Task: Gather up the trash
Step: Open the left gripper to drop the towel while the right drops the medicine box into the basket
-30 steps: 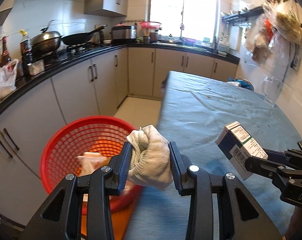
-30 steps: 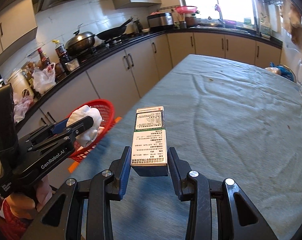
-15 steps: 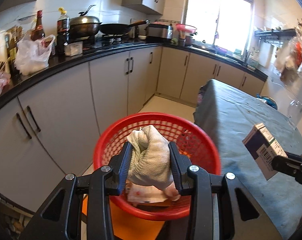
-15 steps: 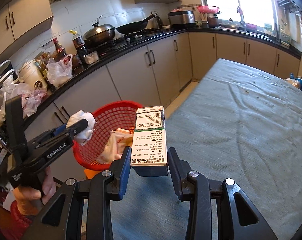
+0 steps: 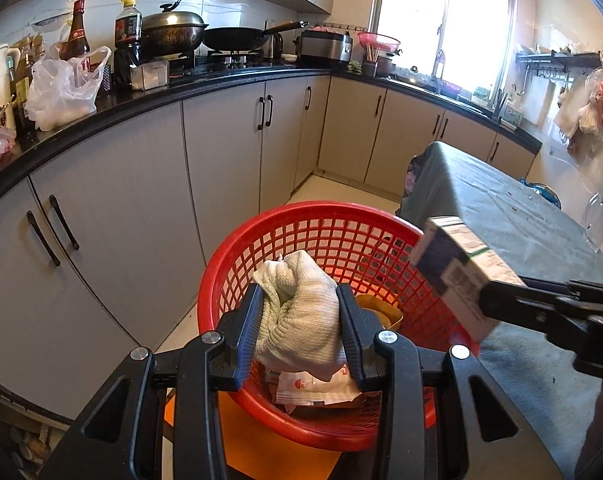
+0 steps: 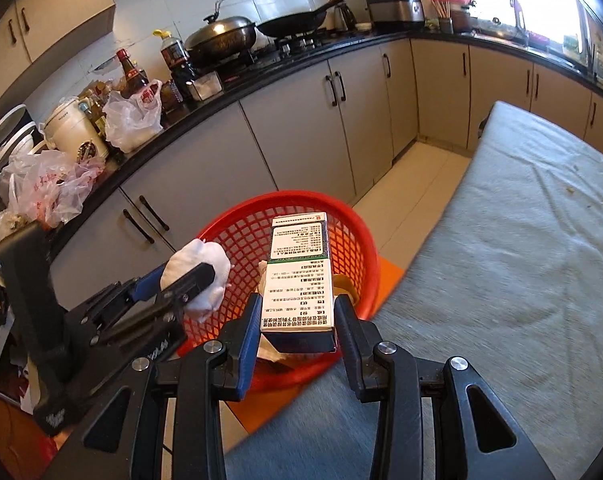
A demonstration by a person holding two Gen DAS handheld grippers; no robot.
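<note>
The small carton (image 6: 299,280) pinched in the right gripper (image 6: 297,322) carries dense printed text in Chinese characters, upside down to the camera and too fine to read, with a green band across its upper panel and a small red mark at its far corner; in the left wrist view the same carton (image 5: 463,268) shows a barcode on its side; the white cooker (image 6: 71,130) on the counter bears a dark word that is too small to make out; the left gripper's body carries white lettering, not legible here; a white wrapper (image 5: 315,386) inside the basket has a red round logo.

The left gripper (image 5: 301,330) is clamped on a crumpled off-white cloth (image 5: 301,314), its pads pressing both sides; the cloth hangs above the red mesh basket (image 5: 261,256), over the wrapper lying in it; the right gripper holds the carton upright by its lower end, above the basket's rim (image 6: 365,256) on the side next to the table (image 6: 521,260) with its grey-blue cover; the two grippers are near each other, the carton just right of the cloth.
</note>
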